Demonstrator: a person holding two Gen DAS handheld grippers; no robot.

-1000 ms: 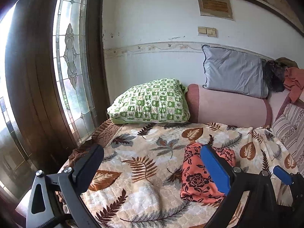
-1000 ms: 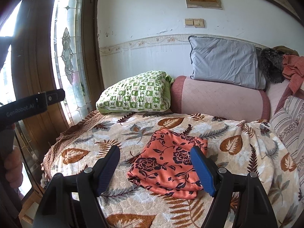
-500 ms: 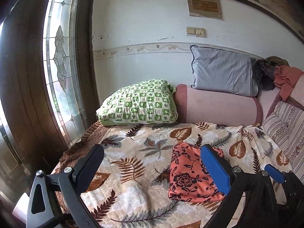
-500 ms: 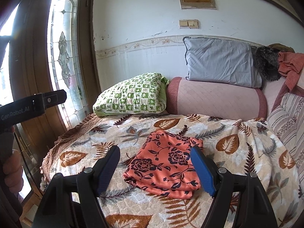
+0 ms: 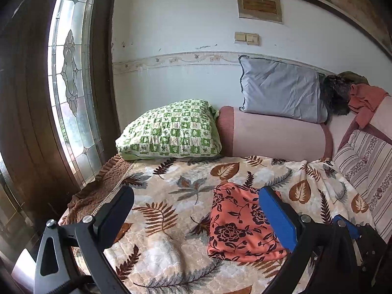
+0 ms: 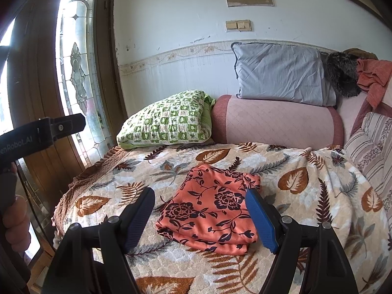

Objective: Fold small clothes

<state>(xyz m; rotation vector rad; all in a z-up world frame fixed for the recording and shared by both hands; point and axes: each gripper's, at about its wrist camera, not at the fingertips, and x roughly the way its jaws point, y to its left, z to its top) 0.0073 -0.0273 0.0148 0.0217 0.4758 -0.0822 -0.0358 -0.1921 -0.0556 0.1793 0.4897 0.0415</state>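
Orange floral cloth point(image 6: 210, 208) lies folded on the bed blanket point(image 6: 306, 183), near its middle. Left tongs point(image 5: 196, 218) and right tongs point(image 6: 201, 216) both spread, empty, hovering short of it. Risk: a careless pinch drags the top layer and undoes the fold.

Both wrist views look forward and slightly downward along their own fingers across the leaf-print bedspread point(image 5: 171, 196) toward the white wall point(image 6: 171, 36). The left view sits left of the folded orange floral cloth point(image 5: 240, 223), which lies at lower right; the right view centres it point(image 6: 210, 208). Both share the green checked pillow point(image 5: 171, 129) and grey pillow point(image 6: 281, 73).
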